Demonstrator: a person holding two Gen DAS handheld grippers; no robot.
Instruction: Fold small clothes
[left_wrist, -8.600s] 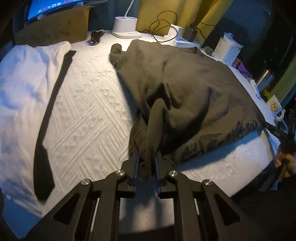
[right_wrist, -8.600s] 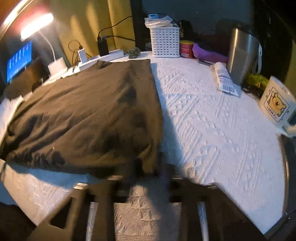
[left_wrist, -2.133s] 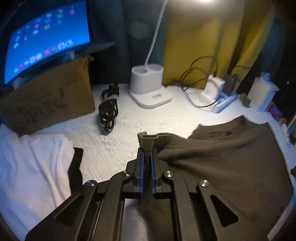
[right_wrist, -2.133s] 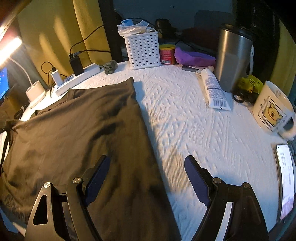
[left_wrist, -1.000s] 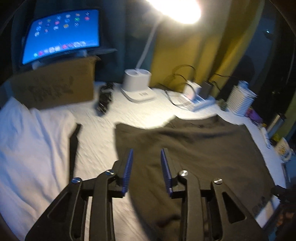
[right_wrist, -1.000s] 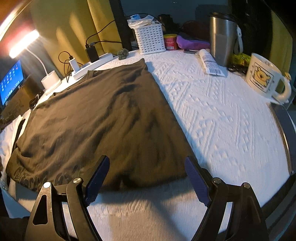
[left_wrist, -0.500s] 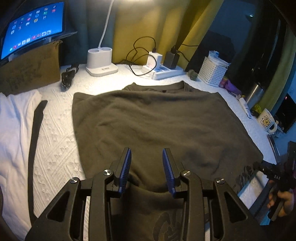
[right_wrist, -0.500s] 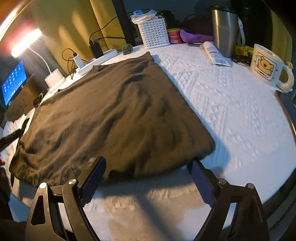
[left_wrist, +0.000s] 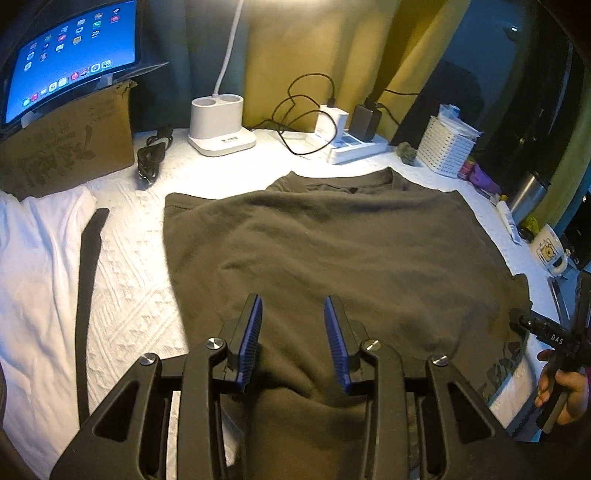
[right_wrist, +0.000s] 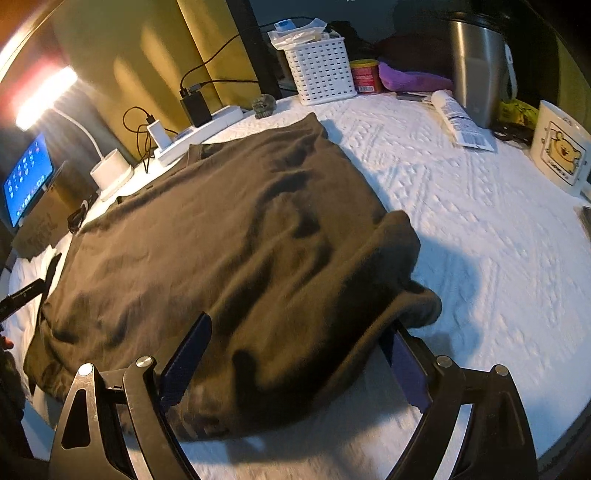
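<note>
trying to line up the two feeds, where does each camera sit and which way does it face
Left wrist: sits on the left claw, over the near hem of the shirt, facing the lamp base and tablet; its open fingers show, plus the right hand on its handle.
Right wrist: sits on the right claw at the shirt's near right corner, facing the basket and tumbler; its open fingers show.
Shared: shirt, lamp base, tablet, basket, mug.

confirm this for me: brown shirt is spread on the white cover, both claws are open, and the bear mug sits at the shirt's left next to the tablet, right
Not quite. The mug sits at the shirt's right, near the steel tumbler, far from the tablet; the right wrist view shows it. The rest holds: both the left claw and right claw are open.
</note>
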